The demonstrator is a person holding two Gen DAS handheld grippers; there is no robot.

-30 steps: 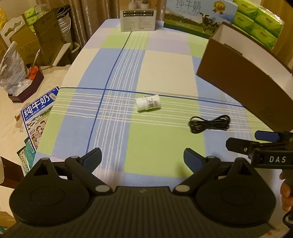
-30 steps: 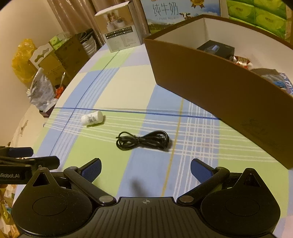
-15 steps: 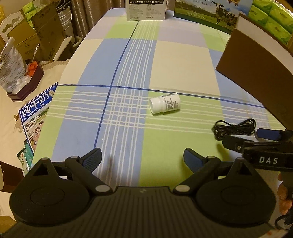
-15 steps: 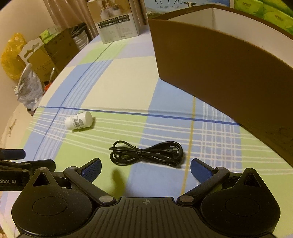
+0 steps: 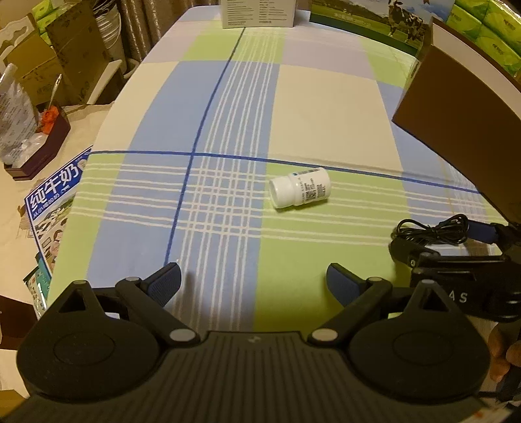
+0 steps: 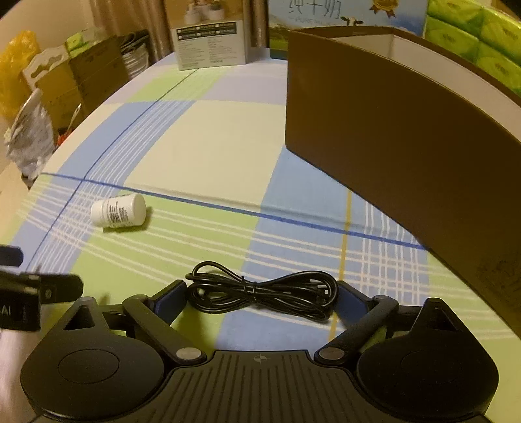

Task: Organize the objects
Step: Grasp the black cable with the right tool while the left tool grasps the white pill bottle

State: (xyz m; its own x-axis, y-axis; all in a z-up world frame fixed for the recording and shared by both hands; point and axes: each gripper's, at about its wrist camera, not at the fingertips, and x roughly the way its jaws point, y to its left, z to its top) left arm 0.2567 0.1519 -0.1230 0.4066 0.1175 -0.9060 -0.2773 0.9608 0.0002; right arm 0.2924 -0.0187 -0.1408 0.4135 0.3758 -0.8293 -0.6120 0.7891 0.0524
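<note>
A white pill bottle (image 5: 299,191) lies on its side on the checked tablecloth, cap to the left; it also shows in the right wrist view as the bottle (image 6: 119,213). A coiled black cable (image 6: 262,291) lies flat between the open fingers of my right gripper (image 6: 260,297), which sits low over the cloth. From the left wrist view the cable (image 5: 433,229) shows at the right, between that gripper's fingers. My left gripper (image 5: 254,281) is open and holds nothing, a short way in front of the bottle.
A large brown cardboard box (image 6: 407,130) with a white inside stands at the right. A white carton (image 6: 211,42), a milk carton (image 5: 368,16) and green tissue packs (image 6: 472,35) line the far edge. Clutter and boxes (image 5: 39,97) sit beyond the table's left edge.
Both grippers have moved forward and down. The right one has come around the cable, which now lies between its fingers. The left one is closer to the bottle.
</note>
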